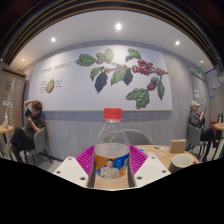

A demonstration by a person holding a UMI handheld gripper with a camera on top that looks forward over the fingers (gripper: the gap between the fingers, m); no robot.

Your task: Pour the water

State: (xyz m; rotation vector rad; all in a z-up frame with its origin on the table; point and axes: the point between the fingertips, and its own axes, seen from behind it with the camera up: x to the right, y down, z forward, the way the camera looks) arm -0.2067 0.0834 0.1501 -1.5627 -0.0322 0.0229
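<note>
A clear plastic water bottle (112, 150) with a red cap (113, 114) and a blue and white label stands upright between my fingers. My gripper (112, 162) is shut on the bottle, with the pink pads (86, 158) pressed against its sides at label height. The bottle's base is hidden below the fingers. A round cup or bowl (182, 161) sits on the wooden table (160, 153) to the right, just beyond the right finger.
A brown box (178, 146) stands on the table behind the cup. A person (33, 122) sits at the far left and another person (196, 122) at the far right. A white wall with a leaf and berry mural (115, 72) is at the back.
</note>
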